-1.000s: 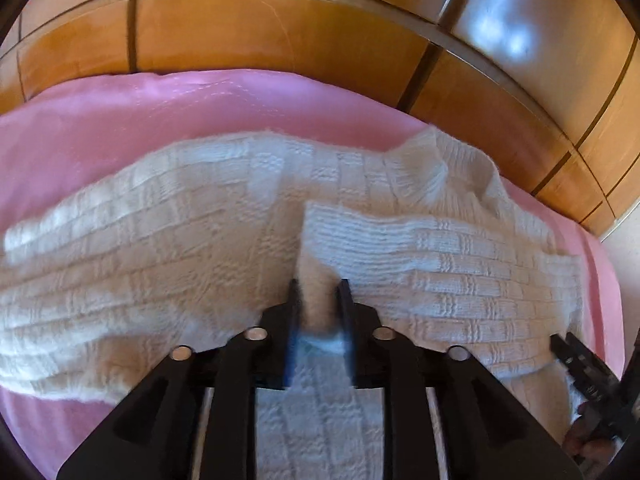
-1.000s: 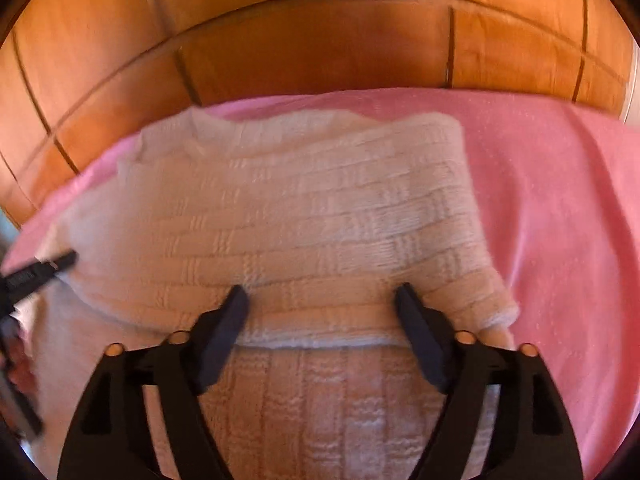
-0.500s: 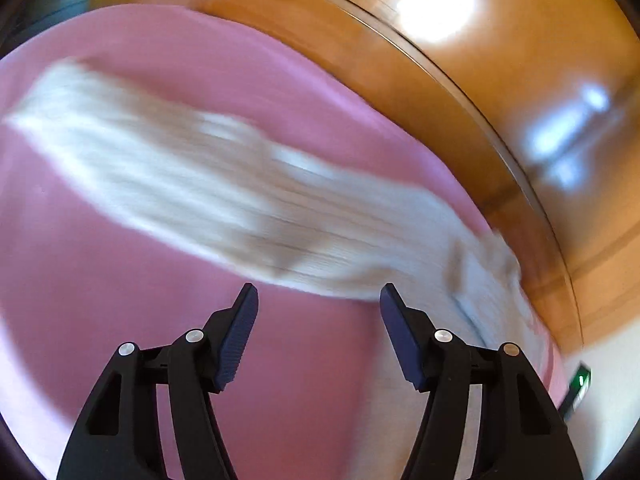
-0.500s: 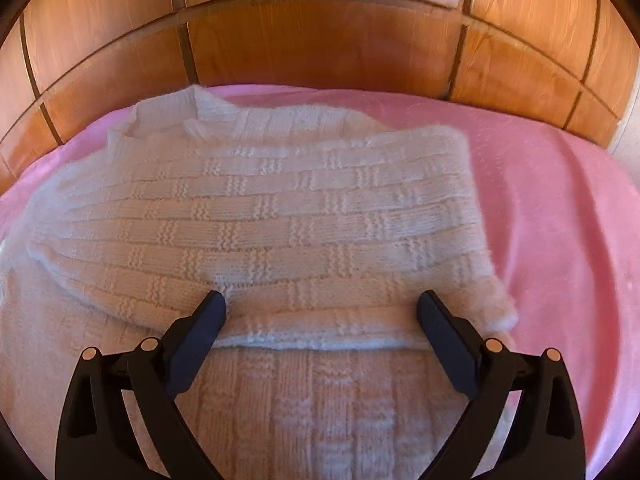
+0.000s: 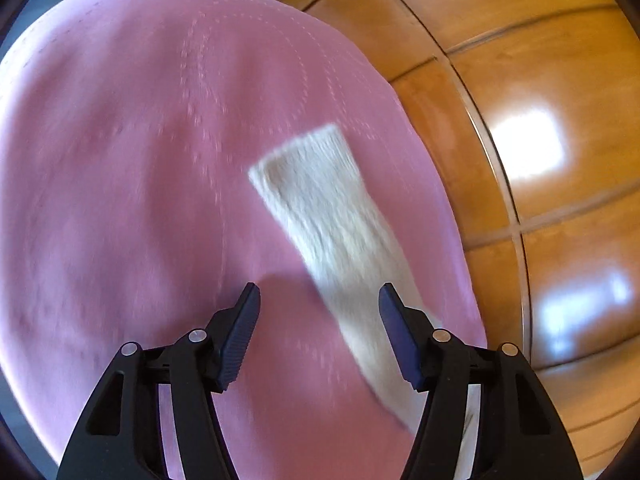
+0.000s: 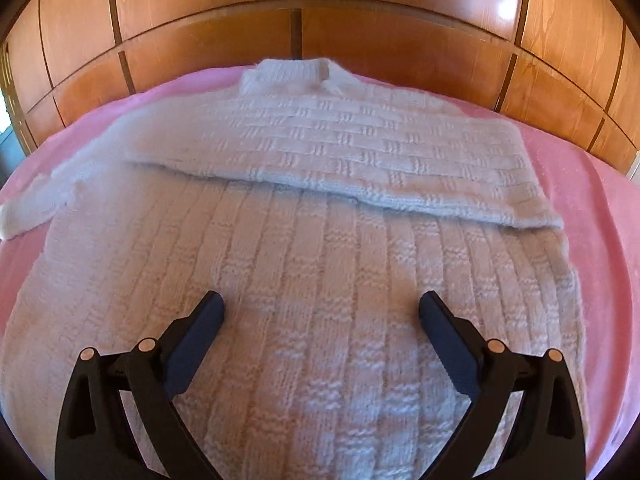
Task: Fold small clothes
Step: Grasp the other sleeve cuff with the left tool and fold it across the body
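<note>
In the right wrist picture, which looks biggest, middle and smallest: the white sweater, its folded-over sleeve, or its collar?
Largest to smallest:
1. White knit sweater, filling most of the view.
2. Folded-over sleeve, lying across the chest.
3. Collar, farthest from the camera, so it looks extra small.

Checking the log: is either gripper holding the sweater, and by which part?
Nothing is held: left gripper open over the outstretched sleeve, right gripper open above the sweater.

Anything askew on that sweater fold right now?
Yes. One sleeve lies stretched out on the pink cover, while the other sleeve is already folded across the sweater. Both the left gripper and right gripper are open and hold nothing.
</note>
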The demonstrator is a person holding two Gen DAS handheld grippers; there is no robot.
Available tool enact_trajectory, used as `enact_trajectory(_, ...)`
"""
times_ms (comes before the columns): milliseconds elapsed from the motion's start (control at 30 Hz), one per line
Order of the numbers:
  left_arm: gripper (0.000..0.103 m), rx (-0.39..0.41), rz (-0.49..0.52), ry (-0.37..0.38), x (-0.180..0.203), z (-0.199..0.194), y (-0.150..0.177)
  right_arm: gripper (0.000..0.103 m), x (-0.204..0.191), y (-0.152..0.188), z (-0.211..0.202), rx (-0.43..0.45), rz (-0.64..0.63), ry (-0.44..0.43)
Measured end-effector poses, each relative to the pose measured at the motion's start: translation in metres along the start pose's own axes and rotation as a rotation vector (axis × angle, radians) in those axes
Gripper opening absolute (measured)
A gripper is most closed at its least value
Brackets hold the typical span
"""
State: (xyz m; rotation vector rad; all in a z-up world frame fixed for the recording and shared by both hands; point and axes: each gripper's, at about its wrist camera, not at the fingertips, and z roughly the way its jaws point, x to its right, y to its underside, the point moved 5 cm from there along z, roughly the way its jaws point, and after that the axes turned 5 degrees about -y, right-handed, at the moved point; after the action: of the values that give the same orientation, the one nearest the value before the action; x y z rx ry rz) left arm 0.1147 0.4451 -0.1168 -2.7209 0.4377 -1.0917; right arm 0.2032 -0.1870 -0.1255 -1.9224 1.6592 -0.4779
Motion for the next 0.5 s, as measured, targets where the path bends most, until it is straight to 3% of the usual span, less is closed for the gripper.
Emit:
enact_trajectory(100,0.059,0.023,-0.039,-0.007,0.006,0.011,-0.014,0.1,0.003,0.003,0.001,-0.004,0.023,-0.028)
enact_trajectory(167,0.038,0.022,-0.047,-0.024,0.008,0.017,-0.023,0.101,0.004,0.005,0.0,-0.003,0.027,-0.037)
enact_trajectory(233,0.006,0.006,-0.048,-0.052,0.005,0.022,-0.03,0.101,0.003,0.005,0.002,-0.003,0.024,-0.033)
enact_trajectory(300,0.006,0.008,-0.027,-0.041,0.014,0.02,-0.028,0.101,0.002,0.003,0.002,-0.002,0.022,-0.028)
enact_trajectory(500,0.006,0.009,0.157,0.185,0.105,-0.016,0.011,0.101,0.004,0.001,0.005,0.0,0.027,-0.036)
